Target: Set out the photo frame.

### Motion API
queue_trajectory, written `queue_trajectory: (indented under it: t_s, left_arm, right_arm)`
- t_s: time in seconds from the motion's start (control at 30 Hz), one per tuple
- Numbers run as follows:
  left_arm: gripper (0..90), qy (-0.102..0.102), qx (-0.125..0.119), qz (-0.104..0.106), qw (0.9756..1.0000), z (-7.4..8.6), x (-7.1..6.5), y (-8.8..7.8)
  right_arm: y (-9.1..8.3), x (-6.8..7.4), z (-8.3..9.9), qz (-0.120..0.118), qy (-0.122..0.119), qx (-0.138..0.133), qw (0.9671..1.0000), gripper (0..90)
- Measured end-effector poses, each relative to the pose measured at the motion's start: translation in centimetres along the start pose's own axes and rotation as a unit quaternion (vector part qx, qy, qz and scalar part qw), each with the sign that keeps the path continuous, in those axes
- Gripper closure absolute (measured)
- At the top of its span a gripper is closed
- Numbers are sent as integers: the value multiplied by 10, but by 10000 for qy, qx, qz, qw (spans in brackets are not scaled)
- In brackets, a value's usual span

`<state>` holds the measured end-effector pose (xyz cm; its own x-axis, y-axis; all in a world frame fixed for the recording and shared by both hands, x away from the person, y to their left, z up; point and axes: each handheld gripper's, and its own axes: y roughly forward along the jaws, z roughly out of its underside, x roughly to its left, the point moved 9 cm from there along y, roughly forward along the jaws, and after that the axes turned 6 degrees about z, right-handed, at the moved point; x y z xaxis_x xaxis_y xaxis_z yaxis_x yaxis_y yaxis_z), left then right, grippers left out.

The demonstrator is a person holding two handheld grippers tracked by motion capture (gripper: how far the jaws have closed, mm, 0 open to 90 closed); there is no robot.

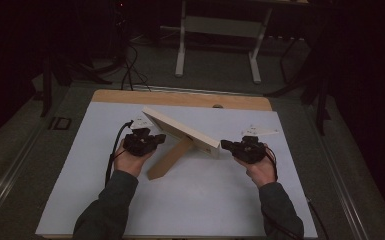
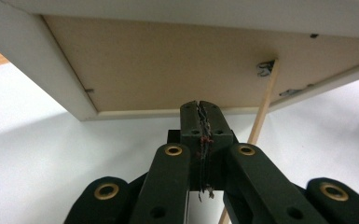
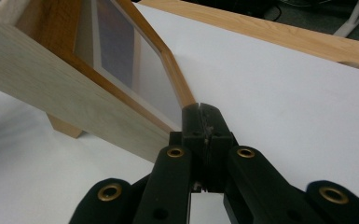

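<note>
A pale wooden picture frame (image 1: 180, 131) stands tilted on its prop mid-table (image 1: 200, 200); left gripper (image 1: 156, 138) and right gripper (image 1: 225, 144) flank it, jaws pressed together, empty.

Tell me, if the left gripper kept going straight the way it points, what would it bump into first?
Most likely the picture frame: the left gripper has shut jaws aimed at the frame's lower back edge, seemingly very close, though depth is hard to judge.

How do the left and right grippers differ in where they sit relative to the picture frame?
Left gripper sits behind the picture frame, facing its backing board and stand leg. Right gripper is at the frame's end corner, on the glass-front side. Both have their jaws shut and hold nothing.
</note>
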<state>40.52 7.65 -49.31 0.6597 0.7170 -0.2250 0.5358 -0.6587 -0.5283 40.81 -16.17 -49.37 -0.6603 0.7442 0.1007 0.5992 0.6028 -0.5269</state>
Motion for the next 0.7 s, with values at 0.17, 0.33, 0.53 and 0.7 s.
queue_trajectory:
  t_s: [0.17,0.33,0.53,0.7]
  left_arm:
    - [900,-19,-55,-10,10000,-6,-1,1]
    - [900,42,-71,-17,10000,-12,-5,3]
    - [900,64,-93,-56,9999,-15,-7,6]
    - [900,58,-121,-61,9999,-17,-7,6]
  right_arm:
    - [1,3,-1,-44,-51,-9,10000,897]
    - [1,5,-1,-90,-79,-15,9999,897]
    - [-1,8,-4,-117,-120,-52,9998,897]
    - [-2,10,-6,-135,-153,-83,9998,897]
